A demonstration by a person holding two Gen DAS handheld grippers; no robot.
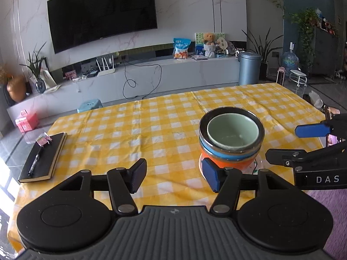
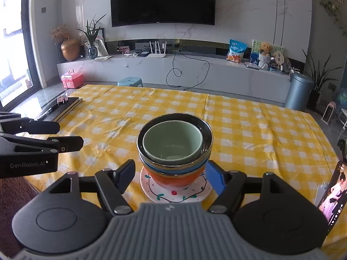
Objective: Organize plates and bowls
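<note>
A stack of bowls stands on a white painted plate on the yellow checked tablecloth. From the bottom: an orange bowl, a blue bowl, a dark metallic-rimmed bowl, and a pale green bowl inside it. The stack also shows in the left wrist view. My right gripper is open, its fingers on either side of the stack's base and plate, not touching. My left gripper is open and empty, left of the stack. The right gripper also shows in the left wrist view.
A black notebook with a pen and a pink clip lies at the table's left edge. A phone stands at the right edge. A TV console, a blue stool and a grey bin stand beyond the table.
</note>
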